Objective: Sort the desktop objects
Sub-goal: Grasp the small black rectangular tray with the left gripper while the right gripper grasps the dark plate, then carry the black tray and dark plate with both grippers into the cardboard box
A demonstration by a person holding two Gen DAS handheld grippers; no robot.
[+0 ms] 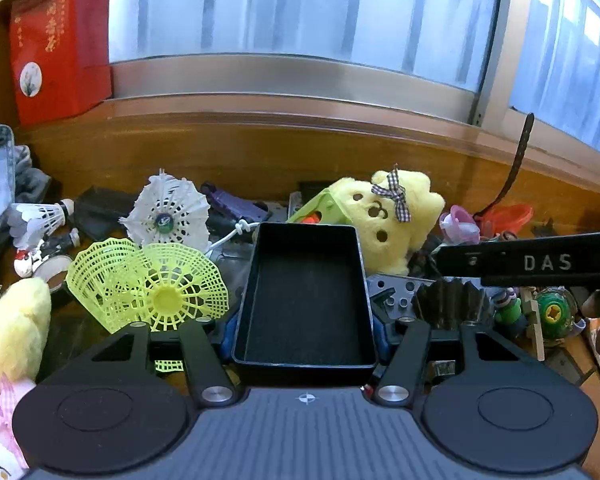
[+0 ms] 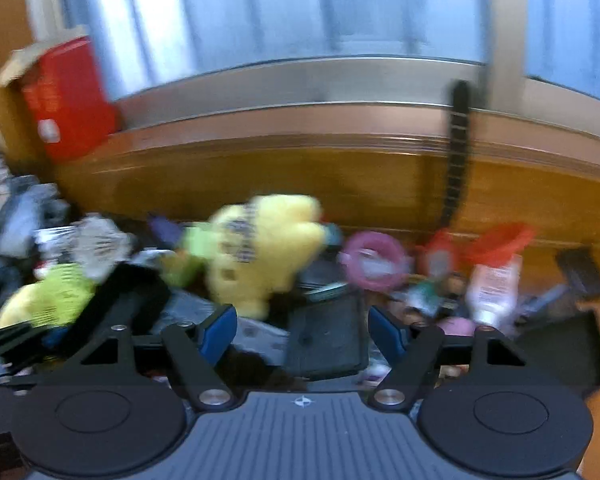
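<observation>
In the left wrist view my left gripper [image 1: 305, 332] is shut on an empty black rectangular box [image 1: 306, 292], held above a cluttered wooden desk. Around it lie yellow-green mesh shuttlecocks [image 1: 156, 284], a white feather shuttlecock [image 1: 166, 216] and a yellow plush toy [image 1: 384, 216]. The right wrist view is blurred by motion. My right gripper [image 2: 302, 334] is open with blue pads [image 2: 218, 334] wide apart, above a dark flat object [image 2: 326, 332]. The yellow plush [image 2: 264, 248] lies just beyond it.
A red box [image 1: 58, 44] stands on the window sill at left. A pink ring toy [image 2: 374, 260], a red-capped bottle [image 2: 494, 280], a green spinning top [image 1: 556, 312] and a black strap [image 1: 518, 164] crowd the right. Another yellow plush [image 1: 14, 328] lies near left.
</observation>
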